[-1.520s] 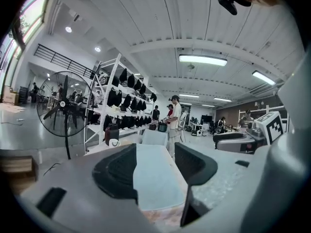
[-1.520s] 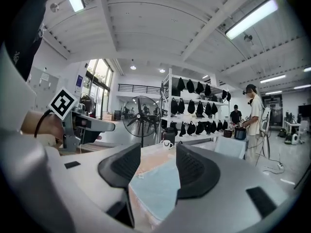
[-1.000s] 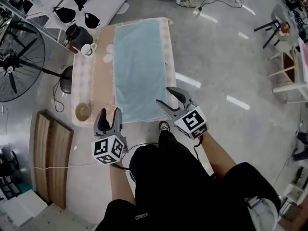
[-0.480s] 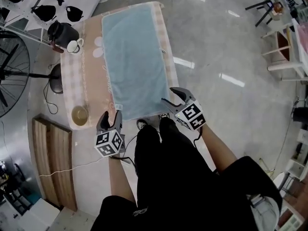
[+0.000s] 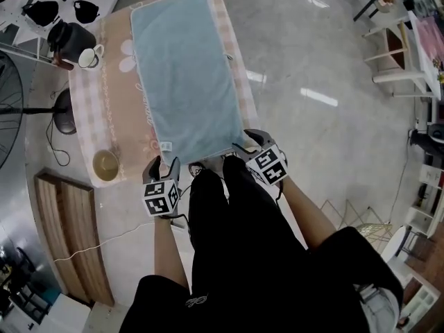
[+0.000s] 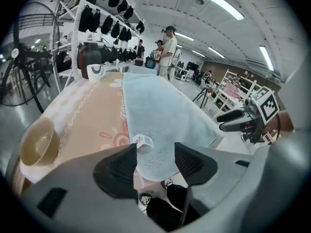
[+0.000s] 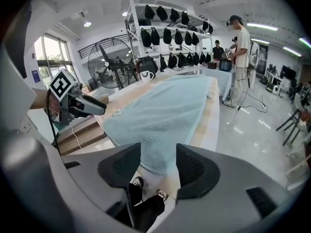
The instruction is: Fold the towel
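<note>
A light blue towel (image 5: 186, 68) lies flat and lengthwise on a table covered with a pink patterned cloth (image 5: 111, 96). My left gripper (image 5: 164, 164) hangs open at the towel's near left corner, where a white label (image 6: 142, 141) shows. In the left gripper view the left gripper (image 6: 155, 152) frames that corner of the towel (image 6: 160, 106) between its jaws without pressing on it. My right gripper (image 5: 246, 141) is open at the near right corner. In the right gripper view the right gripper (image 7: 158, 152) has the towel (image 7: 165, 106) edge lying between and beyond its pads.
A tan bowl (image 5: 105, 165) sits on the near left of the table. A dark kettle (image 5: 62, 35) and a white mug (image 5: 89, 57) stand at the far left. Wooden boards (image 5: 69, 234) lie on the floor at the left. People (image 6: 167, 50) stand beyond the table's far end.
Both grippers have dropped and tilted downward, coming from above the floor in front of the table to the towel's near corners. Their jaws have stayed open.
</note>
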`<state>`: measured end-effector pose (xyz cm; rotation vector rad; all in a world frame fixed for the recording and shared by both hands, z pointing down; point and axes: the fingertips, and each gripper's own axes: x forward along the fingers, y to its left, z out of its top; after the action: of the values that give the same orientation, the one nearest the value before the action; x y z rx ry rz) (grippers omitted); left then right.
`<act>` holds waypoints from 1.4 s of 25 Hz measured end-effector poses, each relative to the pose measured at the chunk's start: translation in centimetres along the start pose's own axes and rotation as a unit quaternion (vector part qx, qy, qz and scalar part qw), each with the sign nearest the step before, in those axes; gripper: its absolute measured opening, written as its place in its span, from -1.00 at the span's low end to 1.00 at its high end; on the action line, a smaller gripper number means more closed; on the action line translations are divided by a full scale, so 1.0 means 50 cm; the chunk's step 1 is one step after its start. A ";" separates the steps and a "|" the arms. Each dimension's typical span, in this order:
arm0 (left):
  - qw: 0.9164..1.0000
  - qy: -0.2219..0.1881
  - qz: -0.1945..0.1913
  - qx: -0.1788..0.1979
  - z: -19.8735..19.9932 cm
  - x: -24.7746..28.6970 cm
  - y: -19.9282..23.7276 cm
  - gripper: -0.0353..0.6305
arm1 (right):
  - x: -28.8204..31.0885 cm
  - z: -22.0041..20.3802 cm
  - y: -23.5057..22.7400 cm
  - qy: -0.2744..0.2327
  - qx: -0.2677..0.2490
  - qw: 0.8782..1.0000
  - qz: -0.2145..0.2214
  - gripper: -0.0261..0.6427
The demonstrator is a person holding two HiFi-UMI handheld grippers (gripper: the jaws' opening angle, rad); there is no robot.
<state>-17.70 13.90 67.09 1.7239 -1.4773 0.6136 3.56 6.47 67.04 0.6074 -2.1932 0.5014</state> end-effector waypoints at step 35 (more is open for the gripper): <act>0.984 0.087 -0.041 0.152 -0.099 0.054 0.013 -0.33 | 0.039 -0.076 0.001 0.050 0.046 0.995 -0.069 -0.79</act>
<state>-17.16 16.24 72.25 1.8950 -1.2318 0.9602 4.64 8.00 70.89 0.7625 -2.0269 0.5500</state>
